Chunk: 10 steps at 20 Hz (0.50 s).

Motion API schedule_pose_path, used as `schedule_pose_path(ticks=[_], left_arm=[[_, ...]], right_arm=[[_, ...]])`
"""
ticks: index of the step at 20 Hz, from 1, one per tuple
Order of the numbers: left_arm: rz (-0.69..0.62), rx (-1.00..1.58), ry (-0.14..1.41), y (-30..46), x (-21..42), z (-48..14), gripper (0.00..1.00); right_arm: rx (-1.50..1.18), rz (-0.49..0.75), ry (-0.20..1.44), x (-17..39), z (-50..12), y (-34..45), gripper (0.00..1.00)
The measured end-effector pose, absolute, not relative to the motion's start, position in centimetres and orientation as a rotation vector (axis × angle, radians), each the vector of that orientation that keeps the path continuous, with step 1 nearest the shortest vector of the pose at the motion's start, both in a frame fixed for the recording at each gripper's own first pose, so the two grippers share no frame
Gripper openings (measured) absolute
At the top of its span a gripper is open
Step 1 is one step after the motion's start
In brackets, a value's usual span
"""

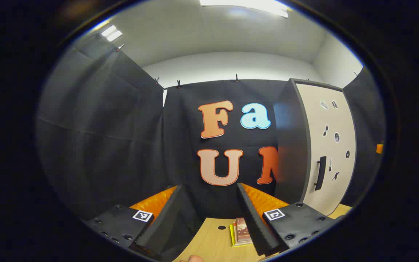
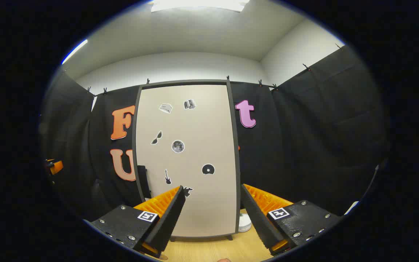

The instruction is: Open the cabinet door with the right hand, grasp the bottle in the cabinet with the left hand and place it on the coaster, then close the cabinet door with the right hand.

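The cabinet [image 2: 187, 153] stands upright on the wooden table straight ahead in the right gripper view. Its beige door, dotted with several small stickers, is shut, and its dark handle [image 2: 142, 182] runs along the left edge. My right gripper [image 2: 211, 214] is open in front of the door's lower part, touching nothing. In the left gripper view the cabinet [image 1: 327, 145] stands to the right, with its handle [image 1: 320, 173] facing me. My left gripper [image 1: 209, 214] is open above the table, holding nothing. The shut door hides the cabinet's inside.
A small stack of books [image 1: 242, 233] lies on the wooden table [image 1: 209, 243] just past my left fingertips, beside a small round hole [image 1: 222, 227]. A small white round object [image 2: 244, 222] sits on the table by the cabinet's right foot. Black cloth walls close in the booth.
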State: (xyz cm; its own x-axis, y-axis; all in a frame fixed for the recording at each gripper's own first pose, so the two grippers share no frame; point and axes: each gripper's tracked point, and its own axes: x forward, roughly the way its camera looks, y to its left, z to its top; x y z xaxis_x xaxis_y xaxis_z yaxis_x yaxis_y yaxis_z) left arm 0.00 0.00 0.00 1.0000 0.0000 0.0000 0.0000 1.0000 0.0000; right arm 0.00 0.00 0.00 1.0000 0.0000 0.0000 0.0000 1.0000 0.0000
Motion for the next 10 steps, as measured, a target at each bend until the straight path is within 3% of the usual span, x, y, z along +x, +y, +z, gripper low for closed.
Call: schedule_pose_path(ticks=[10], left_arm=[[0.06,-0.031,0.021,2.1,0.9,0.2,0.95]], right_arm=[[-0.025,0.02,0.007,2.3,-0.4,0.2,0.95]])
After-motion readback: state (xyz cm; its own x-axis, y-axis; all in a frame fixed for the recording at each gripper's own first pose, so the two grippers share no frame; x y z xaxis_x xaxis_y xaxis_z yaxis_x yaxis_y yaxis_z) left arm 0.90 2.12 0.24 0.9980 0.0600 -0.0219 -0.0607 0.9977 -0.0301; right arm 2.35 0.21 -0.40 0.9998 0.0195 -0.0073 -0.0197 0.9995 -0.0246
